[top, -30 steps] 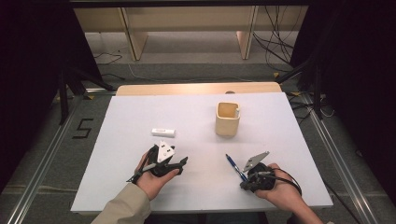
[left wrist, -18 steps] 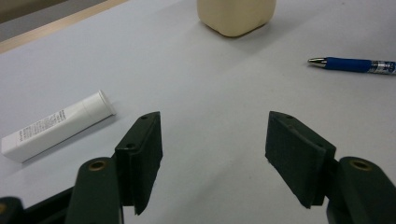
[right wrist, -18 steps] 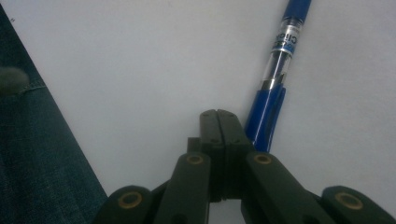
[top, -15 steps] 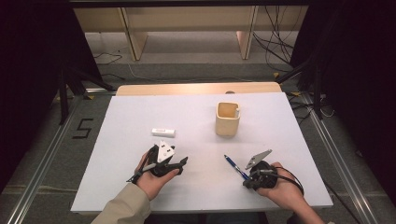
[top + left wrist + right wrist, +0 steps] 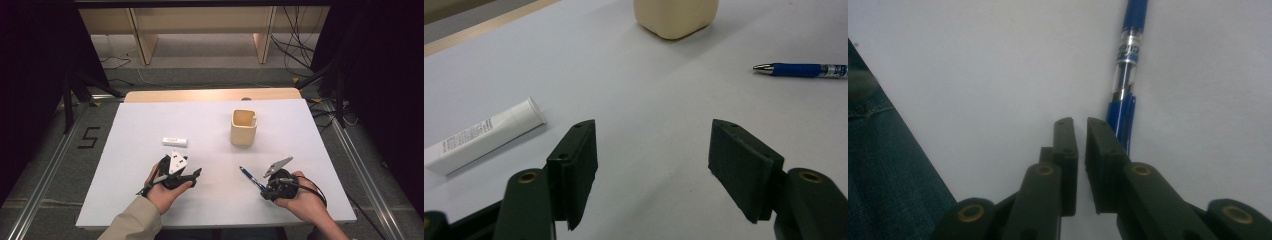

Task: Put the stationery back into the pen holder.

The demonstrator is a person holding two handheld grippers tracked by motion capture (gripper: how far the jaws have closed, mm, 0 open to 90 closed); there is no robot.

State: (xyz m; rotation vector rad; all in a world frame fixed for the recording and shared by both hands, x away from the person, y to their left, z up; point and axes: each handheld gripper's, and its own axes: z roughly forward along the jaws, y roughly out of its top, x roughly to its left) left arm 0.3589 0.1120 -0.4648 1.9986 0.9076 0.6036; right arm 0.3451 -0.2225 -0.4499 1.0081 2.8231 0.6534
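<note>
Near the table's (image 5: 125, 200) front edge, the right gripper's (image 5: 1080, 131) jaws have just been opening, barely parted, nothing between, blue pen (image 5: 1126, 85) lying beside — apparently released; left gripper (image 5: 651, 150) gapes empty.

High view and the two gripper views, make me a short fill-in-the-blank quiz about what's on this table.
1. The pen lying by the right gripper is ____ in colour.
2. The white tube lies on its ____ on the table.
3. The left gripper has ____ between its jaws.
4. The beige cup stands ____ on the table.

Missing words: blue; side; nothing; upright
</note>
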